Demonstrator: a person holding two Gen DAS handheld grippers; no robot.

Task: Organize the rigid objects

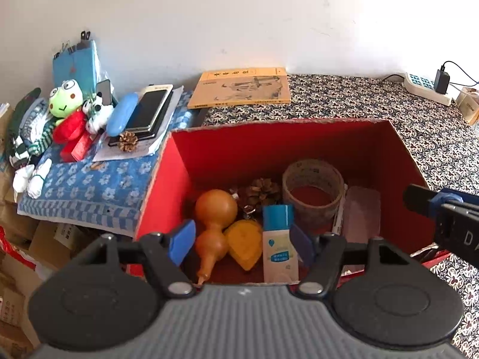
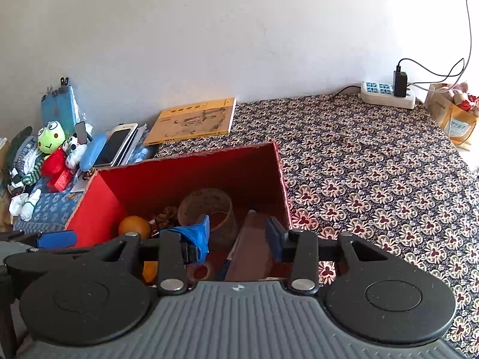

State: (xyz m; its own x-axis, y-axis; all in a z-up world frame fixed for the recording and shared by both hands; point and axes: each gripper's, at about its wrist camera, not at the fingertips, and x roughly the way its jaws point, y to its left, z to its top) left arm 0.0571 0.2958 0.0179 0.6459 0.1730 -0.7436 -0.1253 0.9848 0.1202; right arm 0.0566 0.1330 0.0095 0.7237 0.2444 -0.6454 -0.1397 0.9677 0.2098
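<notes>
Hovering over the red box (image 1: pixel 179 179) on the patterned cloth (image 2: pixel 374 173), I held both grippers apart-jawed and empty. Inside the box lay a tape roll (image 1: pixel 312 191), an orange gourd (image 1: pixel 214 227), a pine cone (image 1: pixel 260 194) and a blue-capped bottle (image 1: pixel 280 245). My left gripper (image 1: pixel 242 243) hid the box's near wall; my right gripper (image 2: pixel 238 239) covered a brownish flat item I could not identify.

Both wrist views angled down, close above red box (image 1: pixel 239 149), shared
</notes>
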